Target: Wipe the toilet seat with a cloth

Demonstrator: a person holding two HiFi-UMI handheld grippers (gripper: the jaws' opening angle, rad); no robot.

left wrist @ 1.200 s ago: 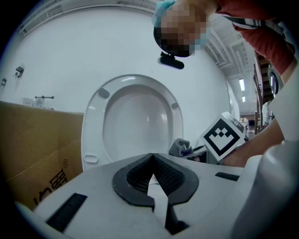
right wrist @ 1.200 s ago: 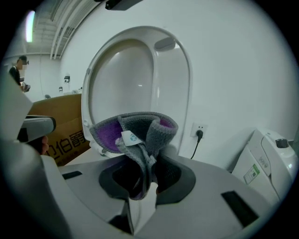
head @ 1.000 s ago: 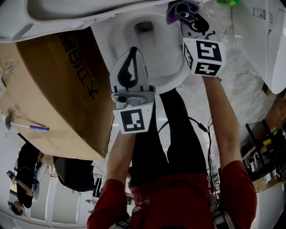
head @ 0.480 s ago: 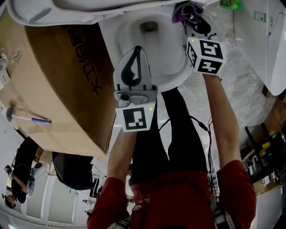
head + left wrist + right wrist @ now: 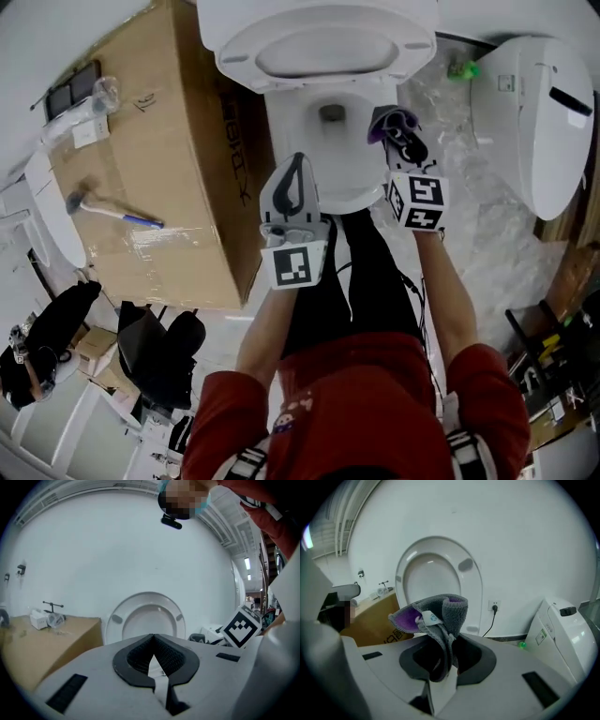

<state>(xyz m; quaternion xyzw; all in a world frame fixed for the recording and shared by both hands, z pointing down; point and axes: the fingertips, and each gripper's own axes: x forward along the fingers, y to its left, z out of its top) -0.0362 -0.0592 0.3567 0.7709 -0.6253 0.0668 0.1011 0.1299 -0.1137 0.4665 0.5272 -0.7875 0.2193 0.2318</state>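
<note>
Grey-and-purple fleece cloth (image 5: 435, 617), crumpled, long axis upright at frame centre, bunched end pointing up toward the raised white toilet seat (image 5: 408, 557); right gripper (image 5: 443, 660) pinches it. Left gripper (image 5: 153, 639) closed, empty.

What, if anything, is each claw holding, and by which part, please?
The right claw pinches the cloth by its bunched lower end; the rest sticks up. The left claw is shut on nothing.
</note>
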